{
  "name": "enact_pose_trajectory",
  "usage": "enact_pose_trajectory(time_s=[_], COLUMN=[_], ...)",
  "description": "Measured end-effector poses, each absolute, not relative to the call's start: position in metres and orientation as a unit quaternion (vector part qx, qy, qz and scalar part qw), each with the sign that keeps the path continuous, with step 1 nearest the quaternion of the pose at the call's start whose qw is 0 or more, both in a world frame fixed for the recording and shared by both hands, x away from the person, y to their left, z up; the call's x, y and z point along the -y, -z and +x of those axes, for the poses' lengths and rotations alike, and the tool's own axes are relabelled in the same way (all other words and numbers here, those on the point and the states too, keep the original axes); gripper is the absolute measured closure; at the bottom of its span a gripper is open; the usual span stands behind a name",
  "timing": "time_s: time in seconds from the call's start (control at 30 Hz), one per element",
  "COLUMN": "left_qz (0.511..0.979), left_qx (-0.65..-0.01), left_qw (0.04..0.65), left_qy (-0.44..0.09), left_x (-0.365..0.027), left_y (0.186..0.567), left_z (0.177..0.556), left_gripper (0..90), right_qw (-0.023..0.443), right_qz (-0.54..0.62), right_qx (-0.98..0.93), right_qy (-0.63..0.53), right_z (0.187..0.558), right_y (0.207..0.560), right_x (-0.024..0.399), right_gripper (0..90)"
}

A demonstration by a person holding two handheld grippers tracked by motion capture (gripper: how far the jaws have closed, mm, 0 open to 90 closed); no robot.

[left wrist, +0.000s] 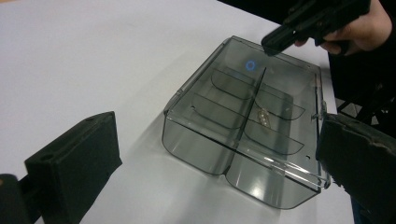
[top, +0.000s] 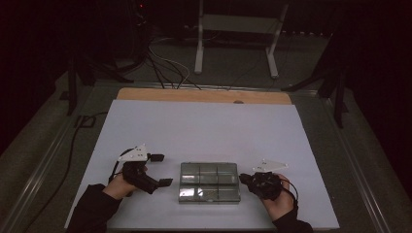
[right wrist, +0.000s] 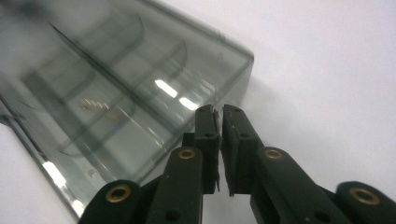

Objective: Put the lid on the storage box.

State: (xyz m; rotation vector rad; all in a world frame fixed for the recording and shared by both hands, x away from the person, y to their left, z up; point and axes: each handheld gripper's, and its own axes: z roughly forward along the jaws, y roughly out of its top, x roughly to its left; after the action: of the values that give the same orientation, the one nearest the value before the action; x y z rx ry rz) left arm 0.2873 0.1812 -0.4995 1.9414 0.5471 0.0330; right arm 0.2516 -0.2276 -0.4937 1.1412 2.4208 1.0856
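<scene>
A clear grey compartment box (top: 209, 182) lies with its lid down on the white table cover (top: 204, 126), between my two grippers. One compartment holds a small pale piece (left wrist: 264, 116), blurred in the right gripper view (right wrist: 93, 105). My left gripper (top: 161, 170) is open wide just left of the box, nothing between its jaws, and faces the box's short side (left wrist: 243, 126). My right gripper (top: 244, 178) is shut and empty. Its tips (right wrist: 219, 116) sit at the box's right side (right wrist: 116, 93); I cannot tell whether they touch. The left gripper view has this gripper (left wrist: 280, 42) over the far edge.
The table's wooden edge (top: 204, 95) runs along the back of the cover. Beyond it, on the dark floor, are cables (top: 165, 68) and a white metal stand (top: 238, 34). Bare white cover surrounds the box on all sides.
</scene>
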Motion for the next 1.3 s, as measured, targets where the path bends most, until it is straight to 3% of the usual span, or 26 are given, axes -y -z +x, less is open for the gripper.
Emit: enact_pose_trajectory(time_s=[0.23,0.67,0.83,0.9,1.3], left_qz=[0.812,0.808,0.807,0.808,0.811], left_qx=[-0.226,-0.214,-0.212,-0.212,-0.223], left_qw=[0.538,0.549,0.550,0.549,0.541], left_qy=[-0.016,-0.025,-0.030,-0.031,-0.029], left_x=[-0.180,-0.177,-0.177,-0.178,-0.187], left_y=[0.496,0.486,0.484,0.486,0.498], left_z=[0.286,0.276,0.275,0.273,0.270], left_gripper=[0.8,0.8,0.8,0.8,0.8], right_qw=[0.107,0.109,0.100,0.088,0.088], right_qz=[0.387,0.385,0.366,0.355,0.363], right_qx=[-0.807,-0.765,-0.767,-0.774,-0.775], right_qy=[-0.434,-0.505,-0.518,-0.517,-0.510], right_z=[0.259,0.264,0.263,0.264,0.258], right_y=[0.484,0.473,0.470,0.469,0.481], right_x=[0.239,0.255,0.261,0.262,0.276], right_gripper=[73.2,18.0,11.1,0.3,0.0])
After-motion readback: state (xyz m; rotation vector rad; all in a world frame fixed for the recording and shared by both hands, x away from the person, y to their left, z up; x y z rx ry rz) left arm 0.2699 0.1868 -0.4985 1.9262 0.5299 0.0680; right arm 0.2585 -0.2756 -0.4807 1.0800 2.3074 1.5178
